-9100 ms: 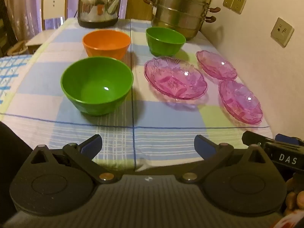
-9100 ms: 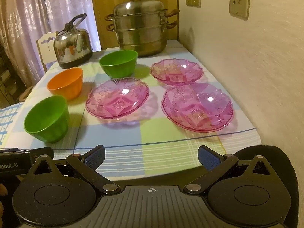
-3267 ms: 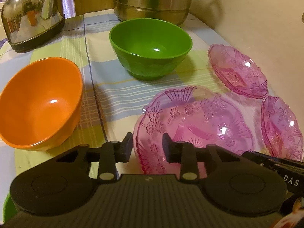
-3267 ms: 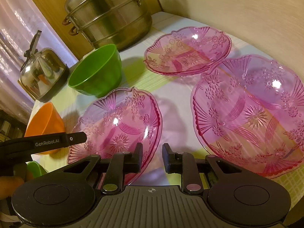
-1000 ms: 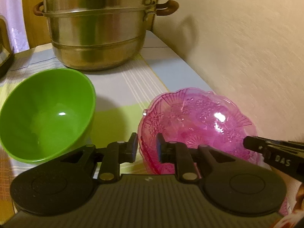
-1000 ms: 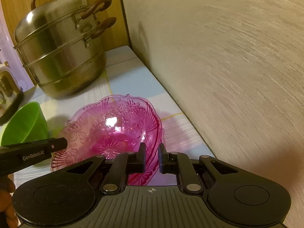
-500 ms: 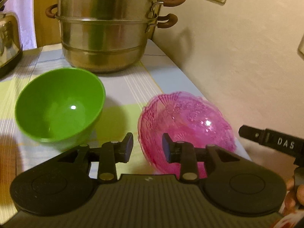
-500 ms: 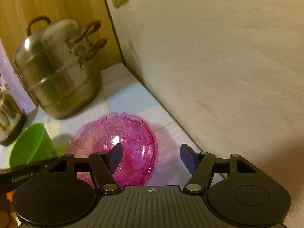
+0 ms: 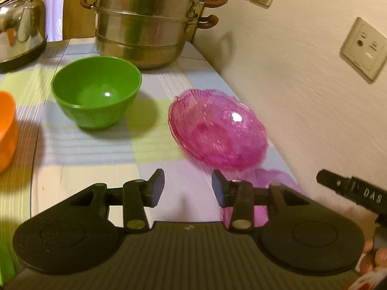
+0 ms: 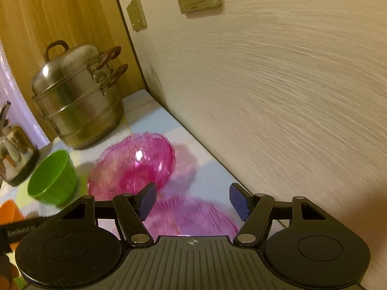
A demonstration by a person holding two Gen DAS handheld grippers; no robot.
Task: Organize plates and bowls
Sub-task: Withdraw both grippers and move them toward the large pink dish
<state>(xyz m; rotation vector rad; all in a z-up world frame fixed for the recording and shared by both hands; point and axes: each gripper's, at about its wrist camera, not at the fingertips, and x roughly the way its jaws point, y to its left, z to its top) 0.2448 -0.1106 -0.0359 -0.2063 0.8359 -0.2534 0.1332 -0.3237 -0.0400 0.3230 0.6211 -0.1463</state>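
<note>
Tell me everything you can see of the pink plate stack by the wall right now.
The pink plate stack is translucent magenta, glass-like, with scalloped rims and pressed floral patterning blurred by motion. It sits on the checked tablecloth near the wall, right of the green bowl, in front of the steel steamer pot. How many plates it holds is unclear. Neither open gripper touches it. Another pink plate lies nearer.

White lettering "DAS" is showing on the black body of the right gripper (image 9: pixel 355 193), seen at the right edge of the left wrist view. Blurred lettering, apparently "GenRobot.AI", is appearing on the black left gripper (image 10: pixel 21 229) body in the right wrist view.
</note>
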